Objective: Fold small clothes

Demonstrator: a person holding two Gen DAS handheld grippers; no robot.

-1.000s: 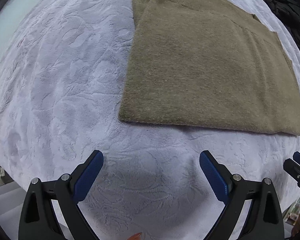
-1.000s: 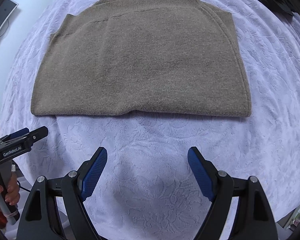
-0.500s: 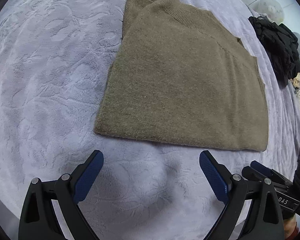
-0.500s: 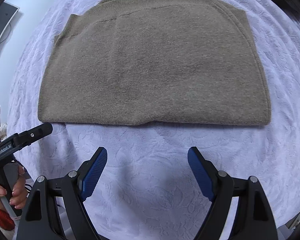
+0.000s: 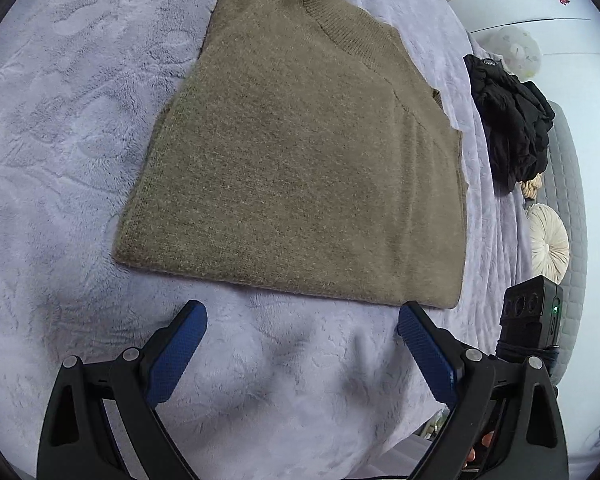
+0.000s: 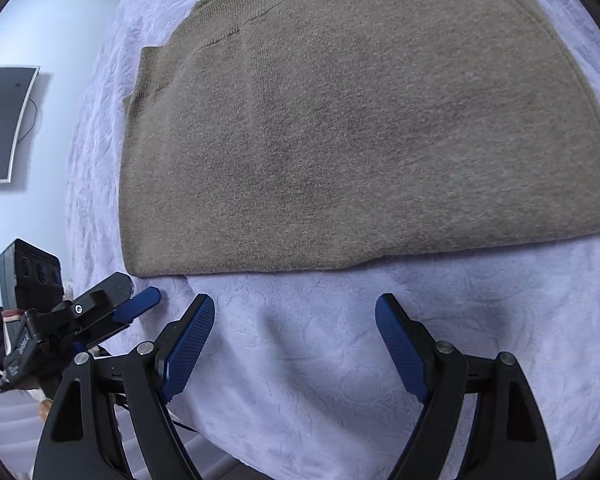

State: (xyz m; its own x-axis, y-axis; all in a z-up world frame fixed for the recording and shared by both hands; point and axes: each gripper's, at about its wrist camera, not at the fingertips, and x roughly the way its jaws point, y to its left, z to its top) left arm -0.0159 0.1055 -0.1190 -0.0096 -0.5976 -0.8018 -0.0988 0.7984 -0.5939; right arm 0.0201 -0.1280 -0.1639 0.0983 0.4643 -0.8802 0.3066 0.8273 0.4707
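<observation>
An olive-brown knitted sweater [image 5: 300,152] lies flat and folded on a pale lilac plush blanket [image 5: 60,128], its ribbed collar at the far end. My left gripper [image 5: 302,312] stands open just short of the sweater's near hem, with only blanket between its blue pads. In the right wrist view the same sweater [image 6: 360,128] fills the upper part of the picture. My right gripper [image 6: 296,306] is open too, a little before the hem, holding nothing. The left gripper's fingers [image 6: 136,306] show at the left, near the sweater's near left corner.
A black garment [image 5: 512,120] is heaped at the blanket's far right, with a cream round cushion [image 5: 548,244] below it. The right gripper's black camera block [image 5: 530,316] stands at the right edge. A dark screen [image 6: 4,124] hangs on the wall at left.
Both grippers have tilted down and come closer to the sweater's near hem, so the sweater looks larger. The left view has swung right, bringing the black garment and cushion into sight.
</observation>
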